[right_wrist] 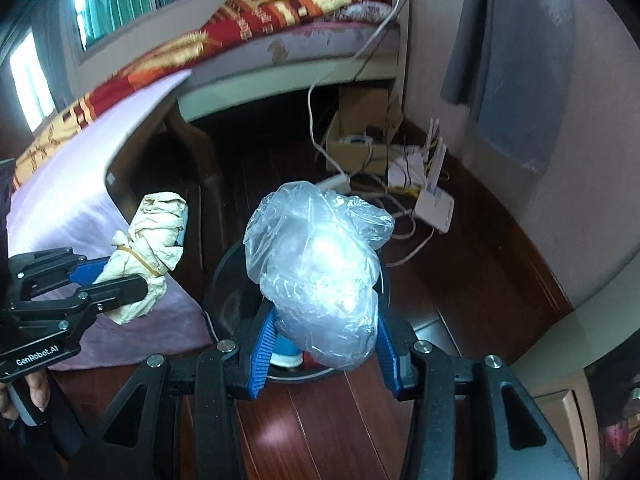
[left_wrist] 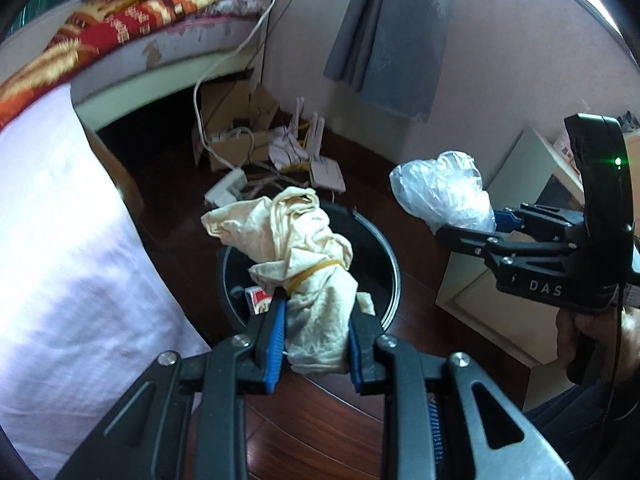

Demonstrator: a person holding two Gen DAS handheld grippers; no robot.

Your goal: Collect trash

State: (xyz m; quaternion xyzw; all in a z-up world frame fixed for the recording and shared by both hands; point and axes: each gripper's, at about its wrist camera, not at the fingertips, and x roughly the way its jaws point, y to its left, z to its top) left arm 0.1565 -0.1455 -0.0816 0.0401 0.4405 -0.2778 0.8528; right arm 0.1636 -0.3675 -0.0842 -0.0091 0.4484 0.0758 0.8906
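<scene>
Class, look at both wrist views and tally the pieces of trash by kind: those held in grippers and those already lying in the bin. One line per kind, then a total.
Cream paper bundle tied with a rubber band, held: 1
Clear plastic bag, held: 1
Small red-and-white box in the black bin: 1
Total: 3

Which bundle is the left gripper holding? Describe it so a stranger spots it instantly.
Find the round black trash bin on the dark wooden floor beside the bed. Above it, the left gripper clamps a crumpled cream paper bundle. Unlike the clear plastic bag nearby, a yellow rubber band circles it.
</scene>
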